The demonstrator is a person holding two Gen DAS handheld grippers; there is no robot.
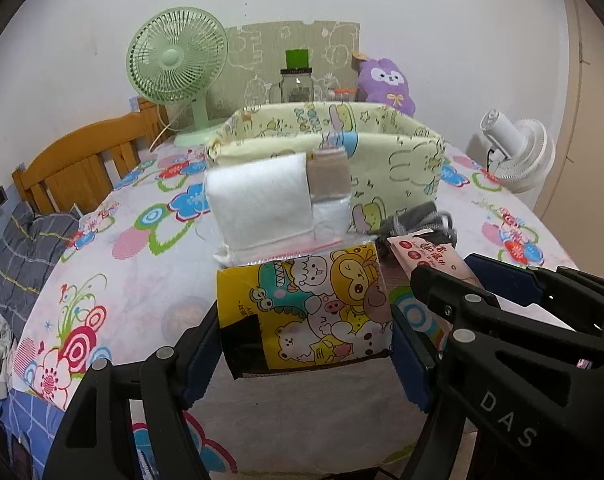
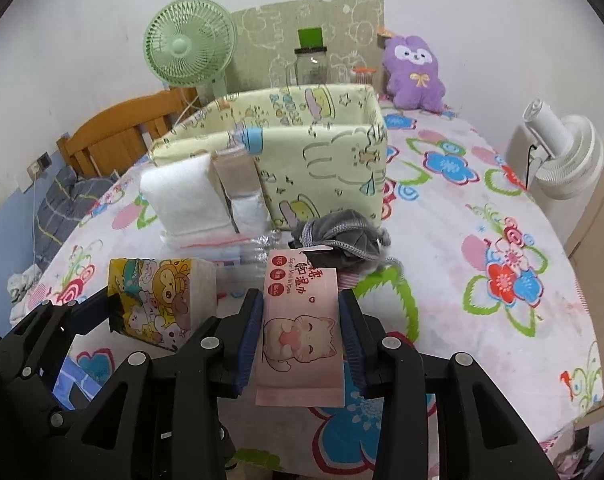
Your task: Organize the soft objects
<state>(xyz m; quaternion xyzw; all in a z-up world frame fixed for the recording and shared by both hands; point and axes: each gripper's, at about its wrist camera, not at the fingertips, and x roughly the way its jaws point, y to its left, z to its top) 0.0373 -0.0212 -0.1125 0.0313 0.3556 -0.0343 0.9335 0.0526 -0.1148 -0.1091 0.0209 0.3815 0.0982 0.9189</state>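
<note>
White wall [image 1: 442, 8] behind; bed [image 2: 482, 216] covered by flowered sheet; wooden headboard [image 1: 77, 160] at nine o'clock; green fan [image 1: 177, 60] at eleven; white fan [image 2: 562, 156] at three.

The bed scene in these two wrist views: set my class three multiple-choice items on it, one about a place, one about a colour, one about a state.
1. Where does the grey drawstring pouch lie?
A. inside the fabric bin
B. on the bedsheet in front of the fabric bin
C. on the wooden headboard

2. What colour is the plush toy by the wall?
A. purple
B. orange
C. black

3. What is the right tool doing?
A. hanging open with nothing in it
B. clamped on the green fan
C. shut on the pink wet-wipes pack

Answers:
1 B, the pouch rests on the sheet just before the yellow fabric bin.
2 A, its body is purple with a white face.
3 C, both pads press the sides of the pink wet-wipes pack.
</note>
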